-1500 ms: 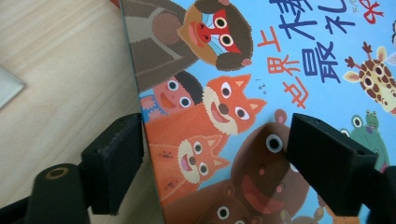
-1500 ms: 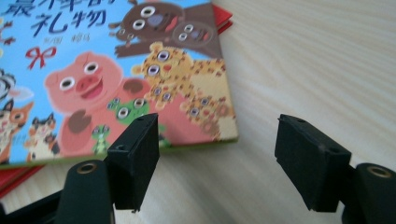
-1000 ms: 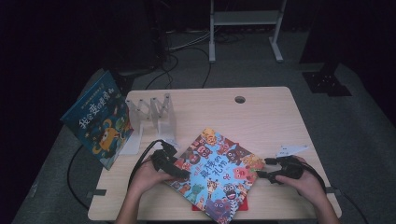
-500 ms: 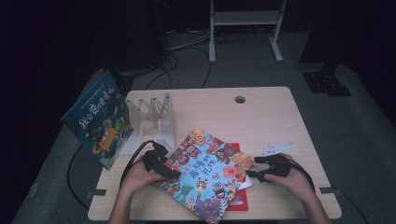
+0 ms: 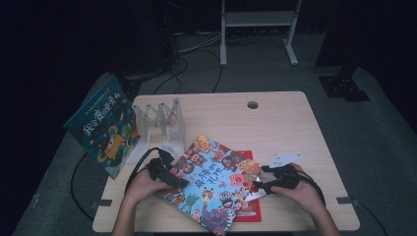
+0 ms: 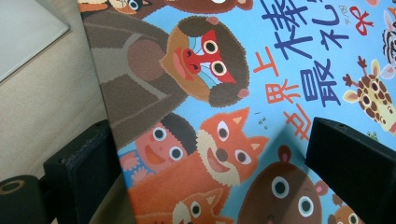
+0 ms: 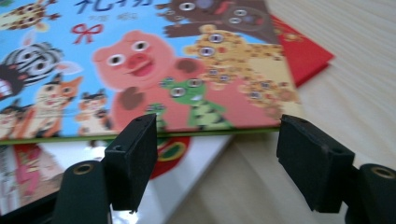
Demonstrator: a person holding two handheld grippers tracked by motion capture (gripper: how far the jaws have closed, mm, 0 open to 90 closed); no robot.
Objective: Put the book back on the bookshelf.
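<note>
two picture books and a rack sit toward the left: a dark blue book with a yellow creature (image 5: 103, 129) leans at the pale wooden table's (image 5: 275, 123) left edge, beside a clear plastic zigzag book rack (image 5: 160, 120). the left gripper (image 5: 164, 172) has just been opening; its jaws now straddle the left edge of the light blue animal picture book (image 5: 211, 182) without pressing it. this book lies flat atop a red booklet (image 5: 246, 206). the right gripper (image 5: 269, 181) stands released at its right edge.
</note>
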